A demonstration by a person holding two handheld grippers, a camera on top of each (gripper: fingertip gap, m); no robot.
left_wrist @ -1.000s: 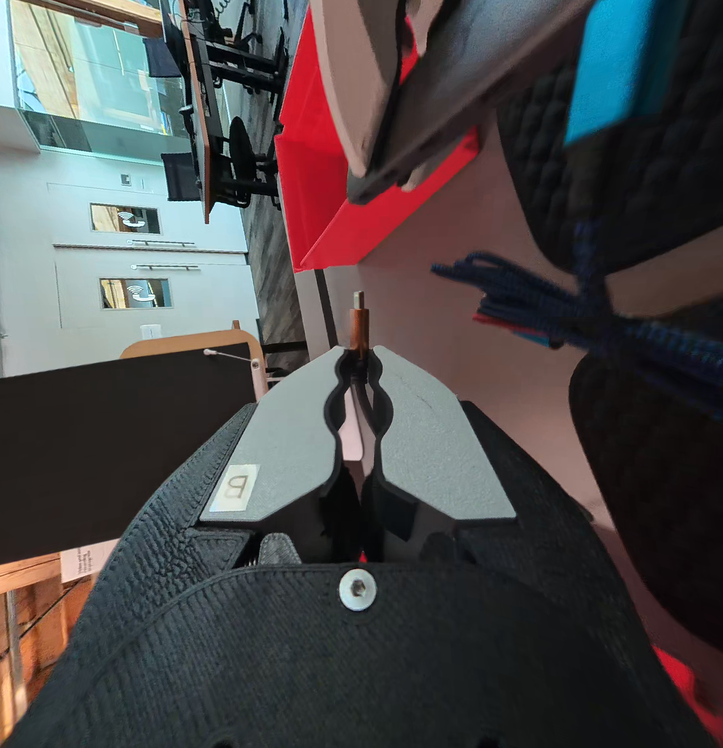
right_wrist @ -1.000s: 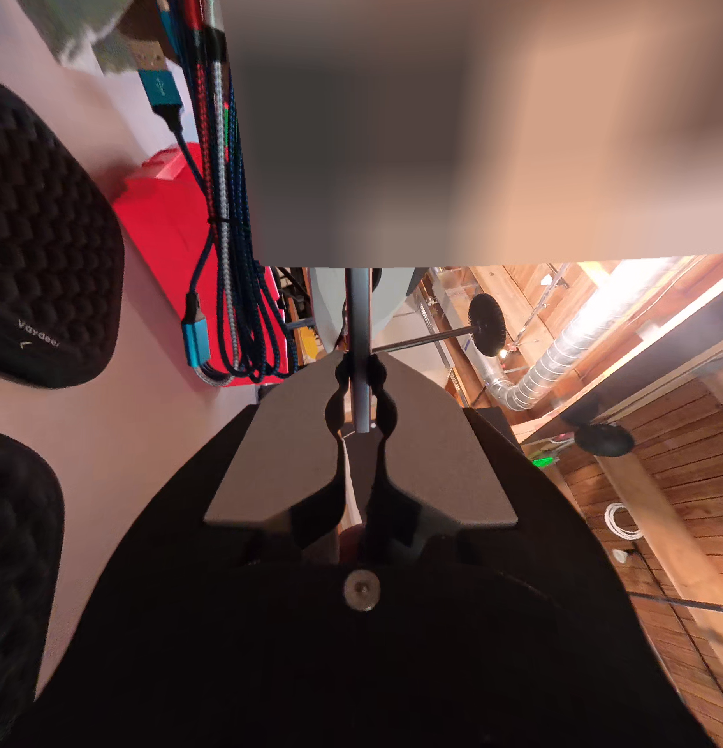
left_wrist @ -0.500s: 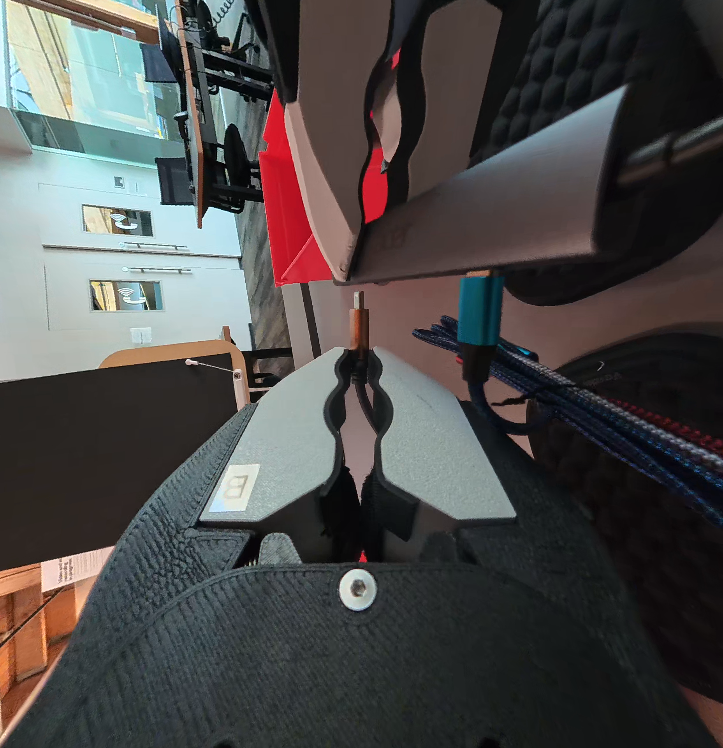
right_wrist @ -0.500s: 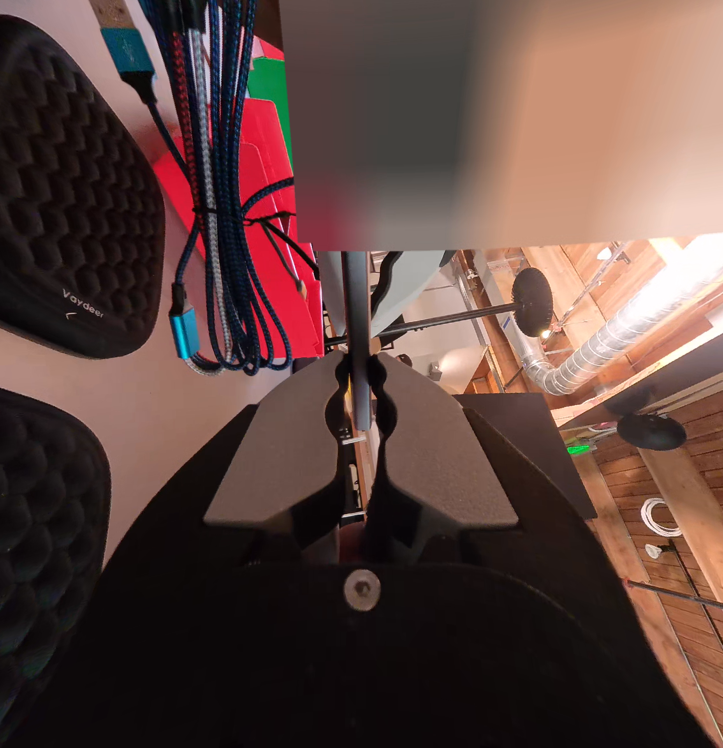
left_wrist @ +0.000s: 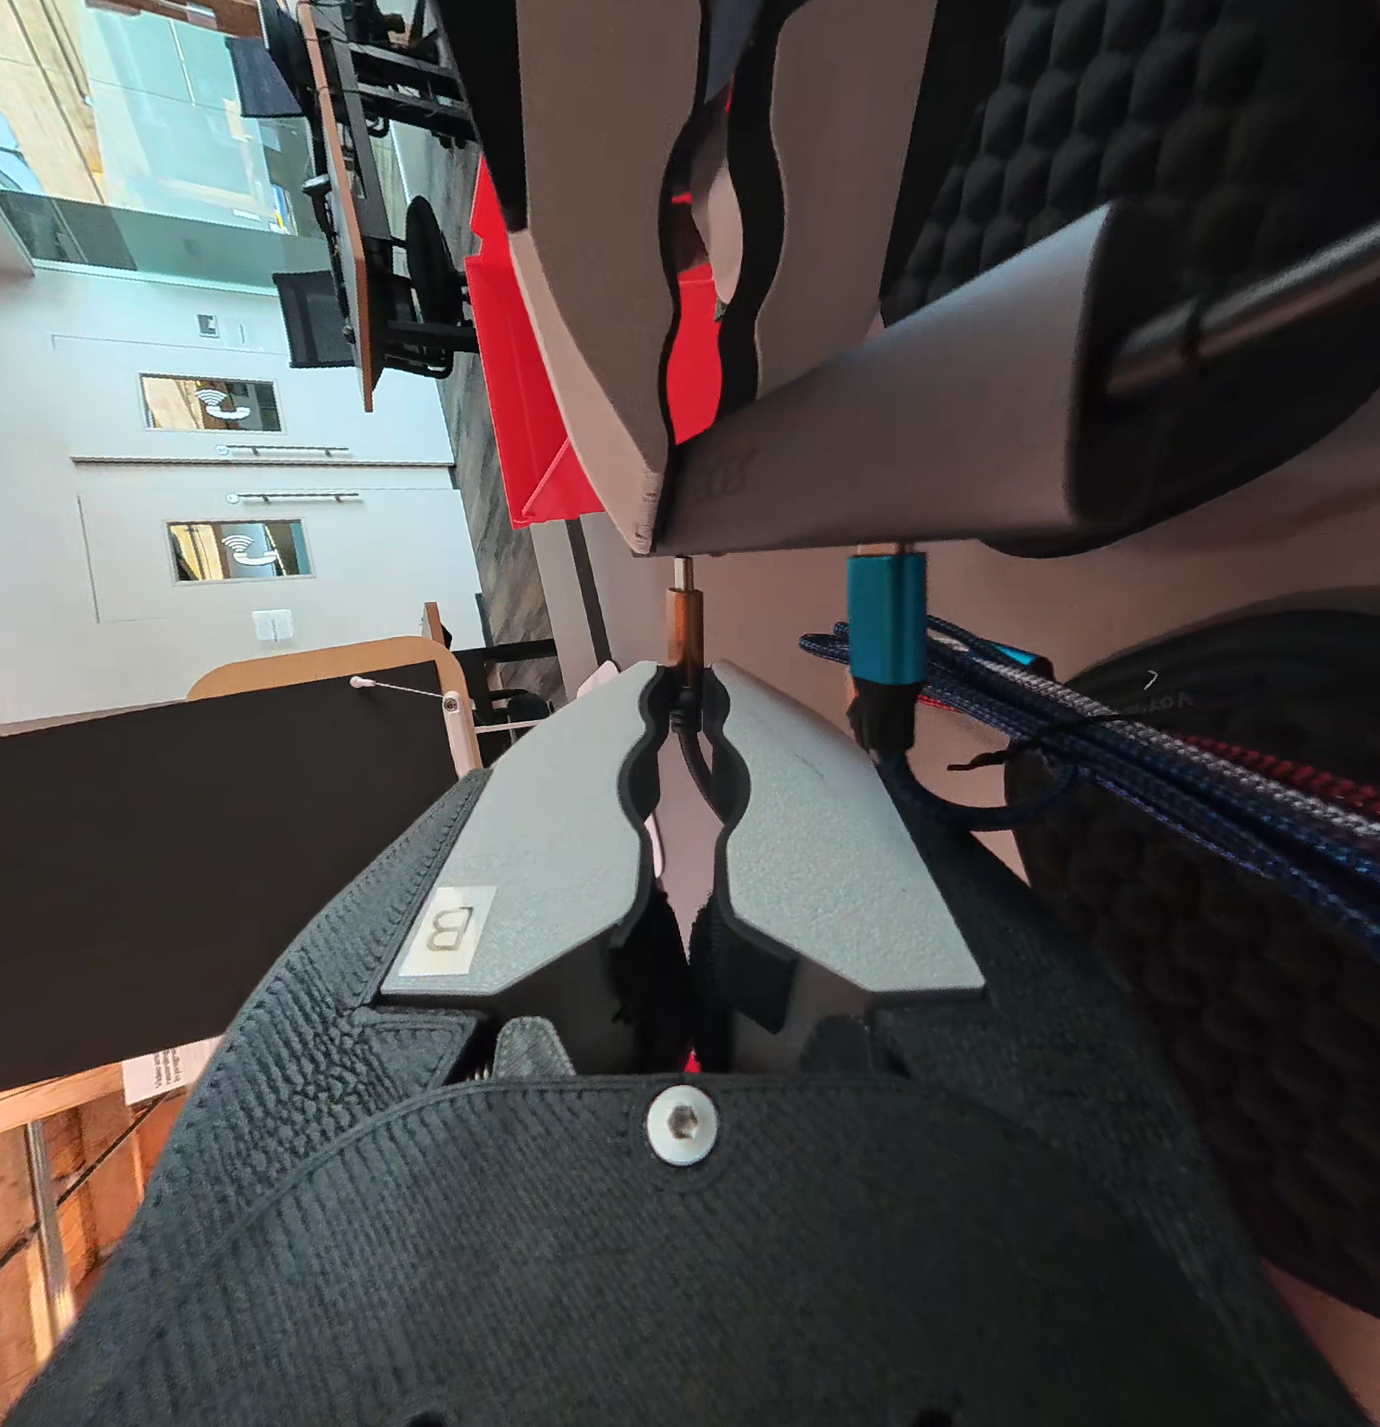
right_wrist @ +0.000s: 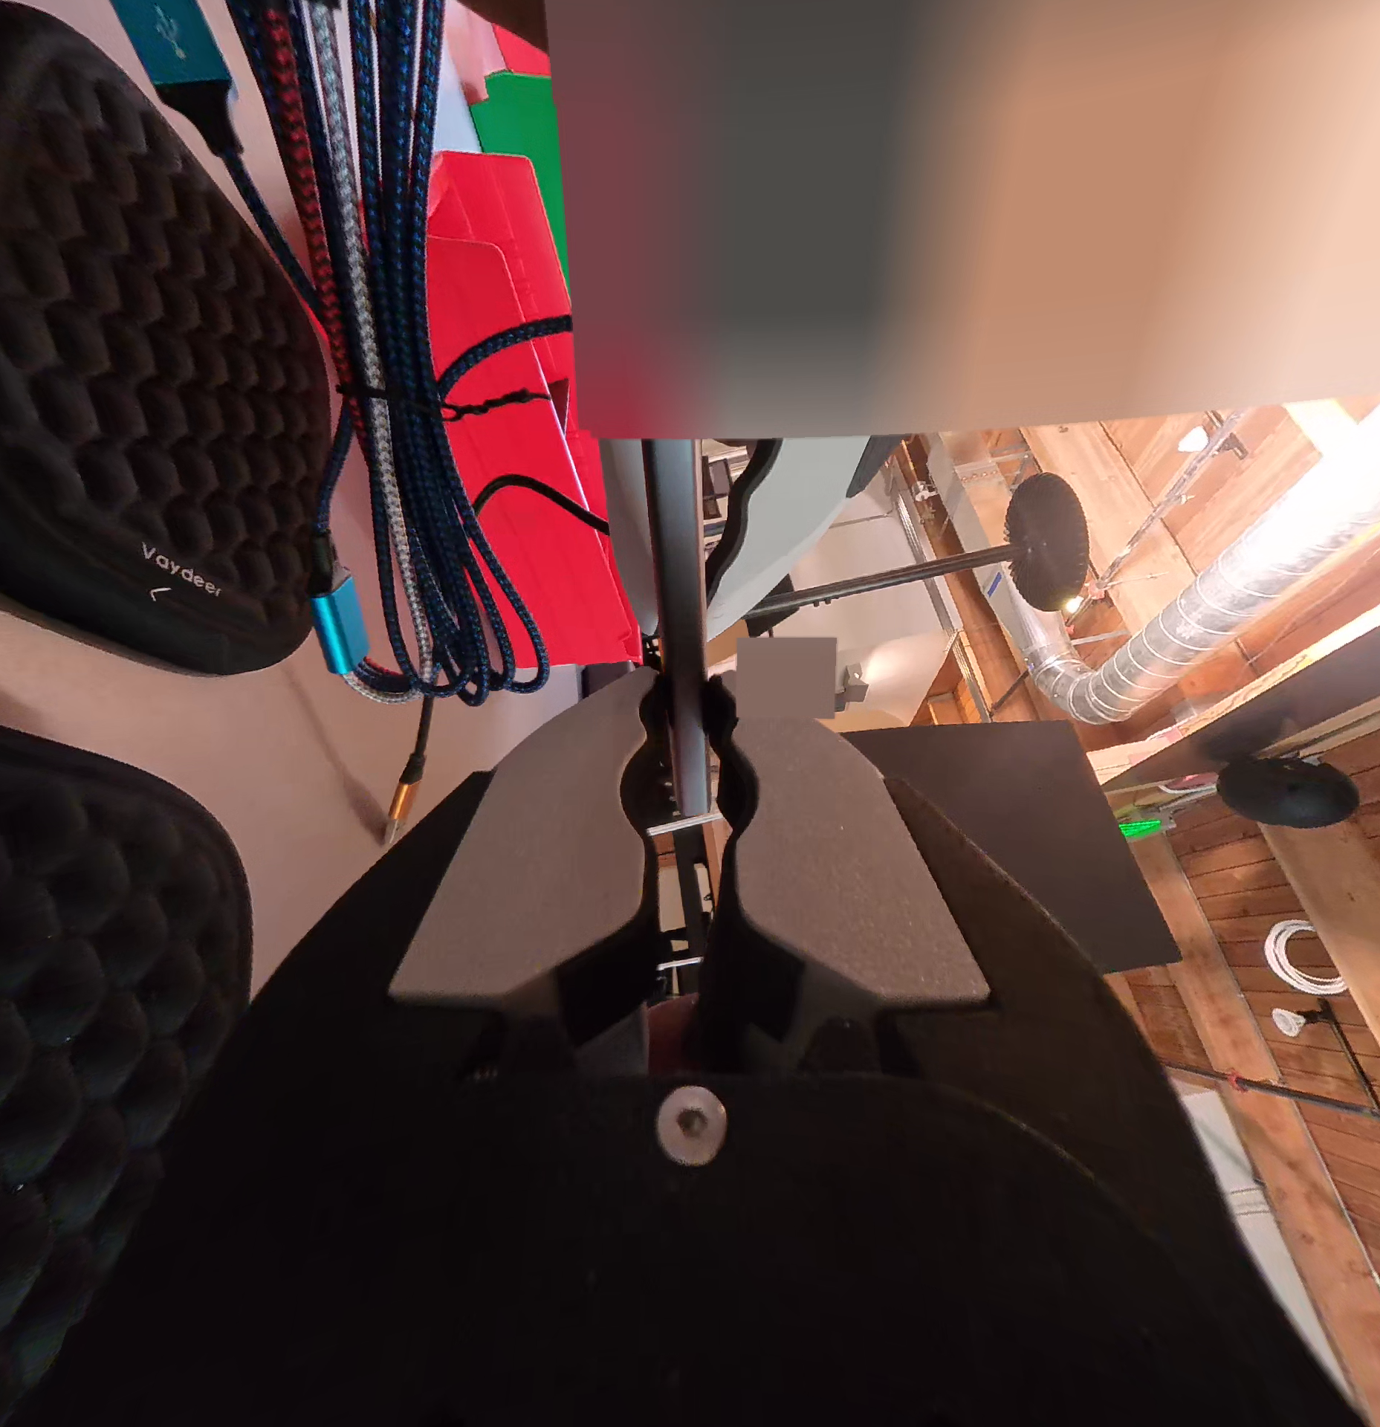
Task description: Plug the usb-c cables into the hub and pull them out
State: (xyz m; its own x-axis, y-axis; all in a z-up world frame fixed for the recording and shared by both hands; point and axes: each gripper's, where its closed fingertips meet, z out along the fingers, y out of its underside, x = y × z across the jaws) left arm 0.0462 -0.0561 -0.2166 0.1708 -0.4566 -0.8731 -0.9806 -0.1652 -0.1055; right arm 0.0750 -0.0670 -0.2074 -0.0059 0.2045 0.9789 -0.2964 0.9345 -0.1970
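Note:
In the left wrist view, my left gripper (left_wrist: 685, 679) is shut on a black usb-c cable just behind its copper-coloured plug (left_wrist: 683, 629). The plug's metal tip sits right at the lower edge of the grey hub (left_wrist: 864, 455); I cannot tell if it has entered a port. The right gripper's fingers (left_wrist: 594, 255) hold the hub's left end from above. A blue plug (left_wrist: 887, 618) is plugged into the hub. In the right wrist view, my right gripper (right_wrist: 690, 687) is shut on the hub (right_wrist: 675, 587), seen edge-on as a thin grey bar.
A tied bundle of braided cables (right_wrist: 408, 463) hangs from the hub, with a loose blue plug (right_wrist: 335, 625). A gold-tipped plug (right_wrist: 405, 795) lies on the table. Black textured pads (right_wrist: 131, 347) (right_wrist: 92, 1004) lie nearby. Red bins (right_wrist: 509, 386) stand behind. Both grippers' tips are close together, under 4 cm apart.
The right gripper has brought the hub down and level over my left gripper. The gap between the copper plug's tip and the hub's edge has closed. The cable bundle swung along.

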